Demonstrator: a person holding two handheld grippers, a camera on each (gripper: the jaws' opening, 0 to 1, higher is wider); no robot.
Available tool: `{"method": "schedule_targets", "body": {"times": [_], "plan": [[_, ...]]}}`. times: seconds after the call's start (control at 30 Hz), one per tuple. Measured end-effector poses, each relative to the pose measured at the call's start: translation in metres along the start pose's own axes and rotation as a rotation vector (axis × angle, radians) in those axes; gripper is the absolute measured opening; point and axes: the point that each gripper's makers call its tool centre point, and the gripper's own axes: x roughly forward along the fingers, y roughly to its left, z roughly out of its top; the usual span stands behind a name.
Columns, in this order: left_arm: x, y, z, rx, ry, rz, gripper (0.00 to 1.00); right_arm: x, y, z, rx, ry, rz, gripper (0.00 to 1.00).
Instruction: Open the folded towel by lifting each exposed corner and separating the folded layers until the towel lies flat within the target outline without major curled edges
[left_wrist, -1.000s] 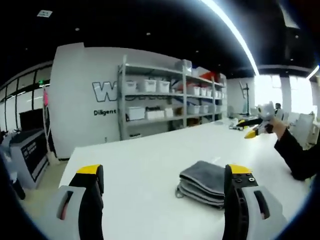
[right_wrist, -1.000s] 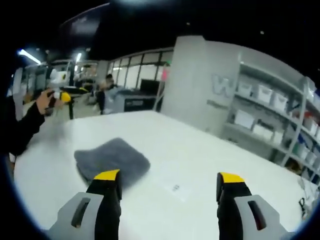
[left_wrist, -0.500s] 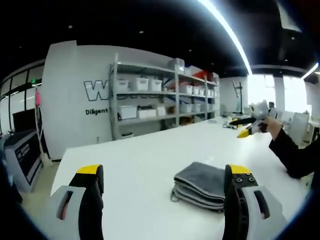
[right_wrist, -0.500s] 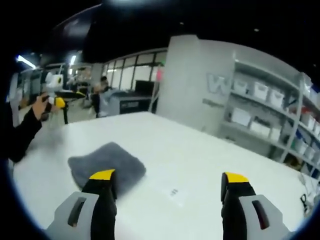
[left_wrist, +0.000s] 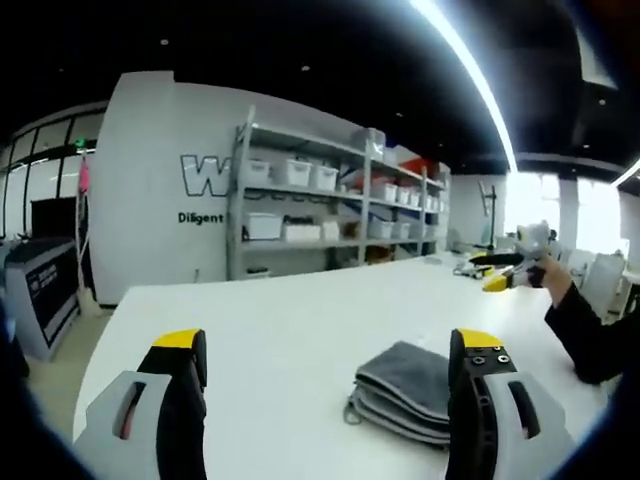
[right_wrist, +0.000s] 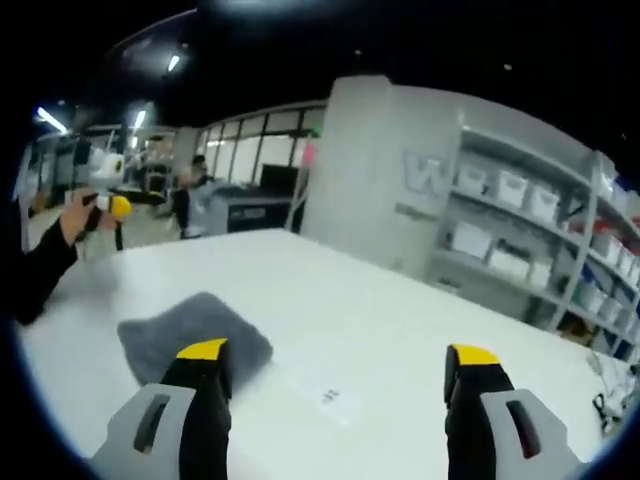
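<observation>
A grey towel (left_wrist: 405, 385) lies folded in several layers on the white table (left_wrist: 280, 330). In the left gripper view it sits low and right, partly behind my right-hand jaw. My left gripper (left_wrist: 330, 350) hangs open above the table, nothing between its jaws. In the right gripper view the same towel (right_wrist: 190, 340) lies at lower left, just beyond the left-hand jaw. My right gripper (right_wrist: 338, 356) is open and holds nothing. The other hand-held gripper (left_wrist: 510, 275) shows far right in the left gripper view, and the other one (right_wrist: 105, 205) far left in the right gripper view, each in a person's hand.
Metal shelves (left_wrist: 330, 215) with white bins stand behind the table against a white wall with lettering. A small printed mark (right_wrist: 330, 396) lies on the table to the right of the towel. A dark sleeve (right_wrist: 35, 270) reaches in at the left. A person (right_wrist: 190, 195) stands far off.
Both views have shifted a little with the hands. The towel lies as before, and both grippers stay open.
</observation>
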Motion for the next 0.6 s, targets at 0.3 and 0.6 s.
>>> {"method": "schedule_targets", "body": {"times": [0.3,0.6], "plan": [[0.010,-0.013,-0.042,-0.240,0.088,-0.162,1.00,0.022,0.023,-0.025,0.147,0.039,0.124,0.85],[0.017,-0.038,-0.078,-0.347,0.151,-0.245,0.98,0.033,0.058,-0.037,0.380,0.058,0.311,0.80]]}}
